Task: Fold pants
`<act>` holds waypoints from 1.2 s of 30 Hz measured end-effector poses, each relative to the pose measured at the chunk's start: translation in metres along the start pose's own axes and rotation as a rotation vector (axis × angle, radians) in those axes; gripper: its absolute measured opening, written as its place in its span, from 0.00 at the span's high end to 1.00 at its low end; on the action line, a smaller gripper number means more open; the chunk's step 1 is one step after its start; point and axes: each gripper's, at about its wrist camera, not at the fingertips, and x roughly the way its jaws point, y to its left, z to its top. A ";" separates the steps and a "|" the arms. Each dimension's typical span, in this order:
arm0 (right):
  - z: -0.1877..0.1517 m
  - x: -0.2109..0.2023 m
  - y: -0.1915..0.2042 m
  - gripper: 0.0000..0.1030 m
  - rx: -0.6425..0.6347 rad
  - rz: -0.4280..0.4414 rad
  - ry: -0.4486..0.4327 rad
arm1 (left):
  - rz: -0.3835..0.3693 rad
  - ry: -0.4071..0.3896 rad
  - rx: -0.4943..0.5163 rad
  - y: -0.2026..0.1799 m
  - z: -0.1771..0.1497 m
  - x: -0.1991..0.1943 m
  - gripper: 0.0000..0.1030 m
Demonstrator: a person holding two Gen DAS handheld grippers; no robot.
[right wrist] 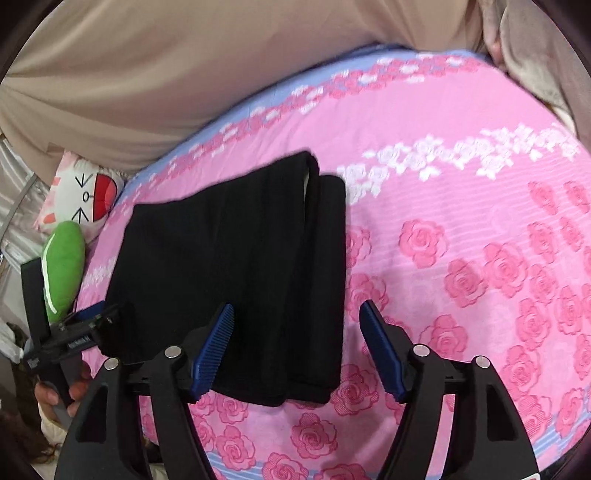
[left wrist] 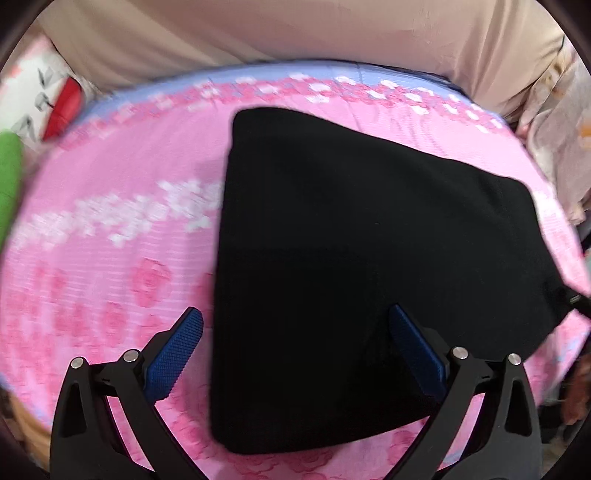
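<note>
The black pants lie folded into a thick rectangle on the pink rose-patterned bedspread. They also show in the right wrist view, with stacked fold layers along their right side. My left gripper is open and empty, just above the pants' near left edge. My right gripper is open and empty, above the pants' near right corner. The left gripper appears in the right wrist view at the pants' left edge, held by a hand.
A beige curtain hangs behind the bed. A cat-face pillow and a green plush toy lie at the bed's left edge. More fabric is piled at the right.
</note>
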 end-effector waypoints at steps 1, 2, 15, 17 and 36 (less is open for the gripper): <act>-0.001 0.005 -0.002 0.32 0.007 0.015 0.018 | -0.045 0.020 -0.029 0.006 0.001 0.005 0.04; -0.002 0.008 -0.003 0.31 0.015 0.039 0.029 | -0.087 0.040 -0.062 0.012 0.002 0.010 0.04; 0.014 0.039 0.005 0.38 0.040 0.209 0.020 | -0.244 0.022 -0.099 0.016 0.033 0.036 0.16; 0.020 0.045 0.007 0.55 0.058 0.243 0.029 | -0.262 0.022 -0.114 0.020 0.034 0.033 0.37; -0.032 0.023 0.015 0.40 0.070 0.257 0.049 | -0.193 0.020 -0.061 0.017 -0.018 0.013 0.04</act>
